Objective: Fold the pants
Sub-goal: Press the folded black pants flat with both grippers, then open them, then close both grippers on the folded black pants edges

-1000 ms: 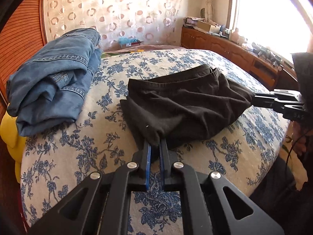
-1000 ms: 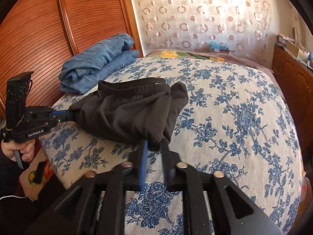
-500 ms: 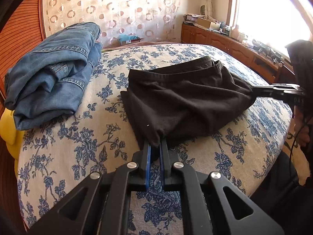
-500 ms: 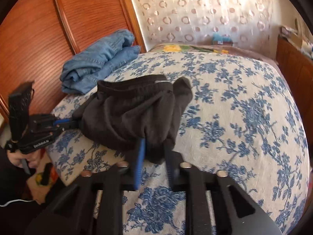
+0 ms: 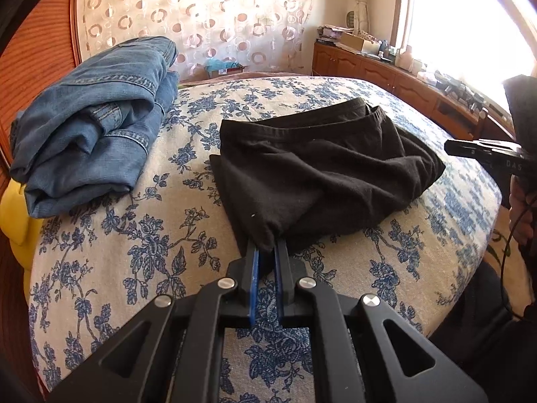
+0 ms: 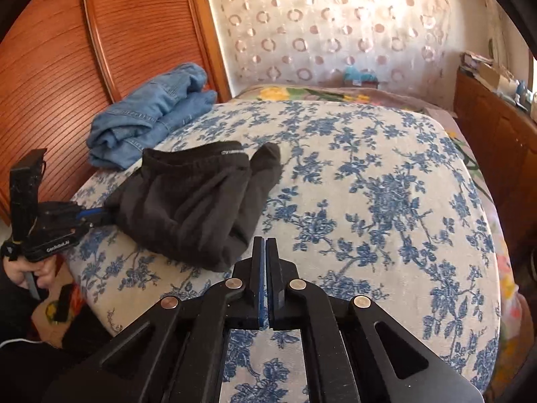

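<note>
Since the floral blue-and-cream bedspread point(image 5: 110, 252) is soft, the folded black cotton pants point(image 5: 319, 174) at bed centre could drag toward 6 o'clock: left gripper point(image 5: 266, 252) pinches their corner; right gripper point(image 6: 265, 245), at their 5 o'clock, is pressed together empty.

a home bedroom — floral bedspread point(image 6: 386, 174), patterned curtain point(image 6: 319, 27), wooden wardrobe point(image 6: 110, 33)

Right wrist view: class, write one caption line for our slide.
Right claw shut, empty, beside the black pants; left claw grips them.
</note>
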### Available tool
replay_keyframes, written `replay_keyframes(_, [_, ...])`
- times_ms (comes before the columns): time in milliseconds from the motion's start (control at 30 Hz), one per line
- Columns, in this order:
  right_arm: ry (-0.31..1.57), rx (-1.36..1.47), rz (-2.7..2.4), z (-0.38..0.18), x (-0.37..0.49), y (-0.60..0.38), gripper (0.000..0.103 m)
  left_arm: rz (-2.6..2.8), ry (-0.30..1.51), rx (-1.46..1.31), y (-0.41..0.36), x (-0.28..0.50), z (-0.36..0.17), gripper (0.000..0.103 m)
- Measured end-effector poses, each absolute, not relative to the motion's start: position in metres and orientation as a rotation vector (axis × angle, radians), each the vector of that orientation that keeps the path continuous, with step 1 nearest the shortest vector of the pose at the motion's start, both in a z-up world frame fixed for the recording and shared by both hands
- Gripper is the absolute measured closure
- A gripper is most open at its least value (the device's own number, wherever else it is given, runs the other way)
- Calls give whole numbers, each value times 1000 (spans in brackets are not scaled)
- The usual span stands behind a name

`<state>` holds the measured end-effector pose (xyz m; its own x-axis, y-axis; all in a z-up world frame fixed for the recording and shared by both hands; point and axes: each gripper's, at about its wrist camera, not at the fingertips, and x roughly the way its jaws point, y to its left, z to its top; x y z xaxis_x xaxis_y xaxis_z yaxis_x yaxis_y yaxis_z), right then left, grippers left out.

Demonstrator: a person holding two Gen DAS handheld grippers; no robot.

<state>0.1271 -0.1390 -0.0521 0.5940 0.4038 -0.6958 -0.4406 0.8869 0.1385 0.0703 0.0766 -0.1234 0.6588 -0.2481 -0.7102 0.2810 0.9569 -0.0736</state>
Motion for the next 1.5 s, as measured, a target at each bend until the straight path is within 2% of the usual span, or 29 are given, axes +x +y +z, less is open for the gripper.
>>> replay_keyframes(200, [761,-71,512,-43,122,-132,103,-302,789,21,77,69,-112,90])
replay_keyframes(267, [752,-75,524,-41,122,-126,103,-299,775,29,77,67,-106,85])
replay_keyframes(367, [744,-79,532,-40,122,-119,101,-290,746,35,78,64,-95,70])
replay_keyframes(400, [740,-79,536,-40,122,-117,99,-290,736,34,80,64,-91,64])
replay_keyframes(467, [732,-80,543,-38,123,-114,94,-290,724,34,81,65,-84,63])
replay_keyframes(533, [726,-90,541,-37,126,-110,80,-288,715,42,80,68,-79,59])
replay_keyframes(667, [728,-93,554,-36,138,-105,77,-294,711,48,77,79,-76,52])
replay_keyframes(733, [728,-102,559,-35,144,-100,74,-297,709,43,75,85,-76,39])
replay_keyframes(900, [740,-129,577,-40,159,-88,66,-296,713,50,70,100,-79,39])
replay_keyframes(1133, [786,-164,600,-54,180,-75,65,-285,736,44,68,119,-86,39])
replay_keyframes(1333, [835,-169,632,-59,205,-68,65,-284,760,39,69,134,-91,39])
replay_keyframes(1367, [837,-171,637,-59,208,-67,69,-284,765,39,69,136,-92,39])
replay_keyframes(1400, [833,-171,643,-58,212,-66,84,-282,769,38,70,139,-92,39])
replay_keyframes(1433, [830,-171,650,-57,216,-66,95,-282,773,37,70,141,-93,39])
replay_keyframes(1500, [818,-168,658,-55,222,-65,99,-283,780,33,70,145,-94,39])
